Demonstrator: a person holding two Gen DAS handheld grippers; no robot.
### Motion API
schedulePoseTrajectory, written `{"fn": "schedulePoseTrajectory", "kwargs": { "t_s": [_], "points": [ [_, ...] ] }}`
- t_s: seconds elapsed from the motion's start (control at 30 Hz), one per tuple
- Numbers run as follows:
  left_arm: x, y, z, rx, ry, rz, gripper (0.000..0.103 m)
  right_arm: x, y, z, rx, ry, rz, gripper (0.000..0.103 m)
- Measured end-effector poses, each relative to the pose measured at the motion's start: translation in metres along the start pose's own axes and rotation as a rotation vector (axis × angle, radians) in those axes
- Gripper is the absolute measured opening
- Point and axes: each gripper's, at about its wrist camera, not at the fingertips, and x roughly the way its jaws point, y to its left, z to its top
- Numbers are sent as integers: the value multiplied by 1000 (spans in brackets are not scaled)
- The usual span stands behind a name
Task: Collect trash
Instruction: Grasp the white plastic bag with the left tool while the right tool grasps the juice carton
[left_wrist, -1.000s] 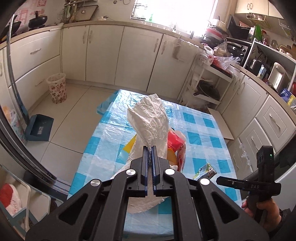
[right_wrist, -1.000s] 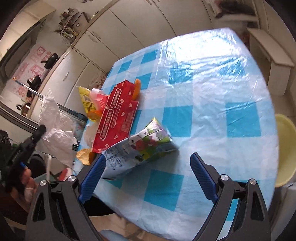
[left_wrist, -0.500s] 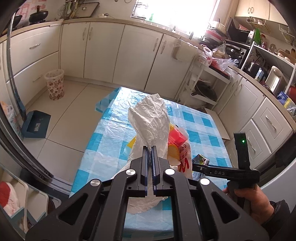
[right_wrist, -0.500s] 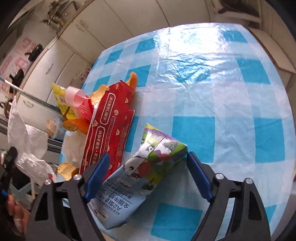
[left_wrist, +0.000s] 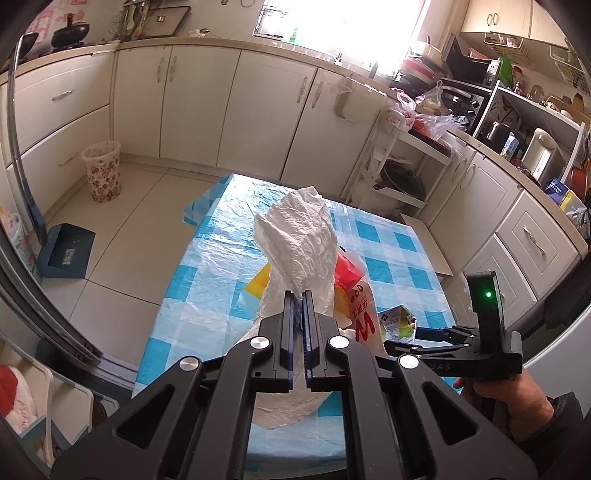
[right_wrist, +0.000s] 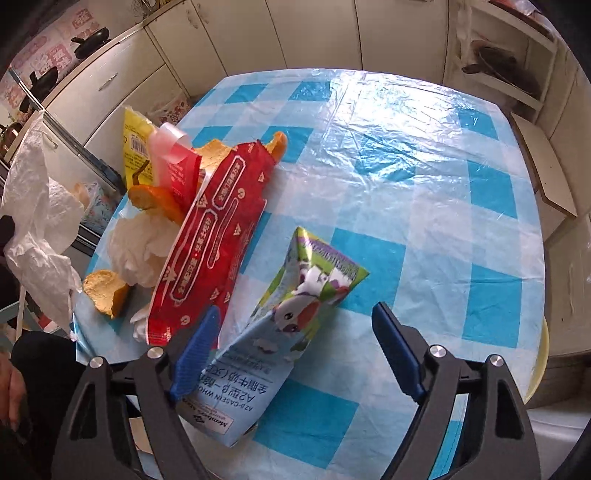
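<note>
Since the earlier frames the right hand-held gripper (right_wrist: 295, 347) has swung in over the flattened milk carton (right_wrist: 291, 314), and its jaws have just been closing, with the carton between them; the left blue pad looks to lie against the carton's near edge while the right pad stands clear, so nothing is gripped yet. Going left to right across the right wrist view: the left hand-held gripper (left_wrist: 298, 314), fully closed, pinches the white plastic bag (left_wrist: 299, 251) and holds it up over the near left edge of the tabletop (right_wrist: 424, 155); beside it lie orange peel (right_wrist: 105, 291), crumpled white tissue (right_wrist: 138, 251), a yellow packet (right_wrist: 135, 147) and a long red wrapper (right_wrist: 218, 236) heaped together; just right of the wrapper, touching or nearly so, lies the carton; beyond it the checked cloth is bare. The carton looks light, emptied and creased, stiff along its folded seams but likely to buckle across the flat faces, with a glossy skin that may slip, so a hold across the thicker near end seems the safer choice. The bag is thin and limp and will sag shut unless held wide. Its mouth is not visible in either view, the carton's near end is partly hidden by the jaws, and what lies beneath the red wrapper cannot be made out.
</note>
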Motion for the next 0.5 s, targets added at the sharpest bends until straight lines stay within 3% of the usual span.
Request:
{"fn": "schedulePoseTrajectory", "kwargs": {
  "t_s": [0.1,0.23,0.5],
  "points": [
    [0,-1,-1,0,1,0,4,-5,5,0,-41,-15,-19,31],
    [2,-1,-2,4,3,-2,4,-17,12,-2,-144,-57,-174,30],
    [4,-9,-4,24,1,0,4,0,7,-6,-161,1,-173,34]
  ]
}}
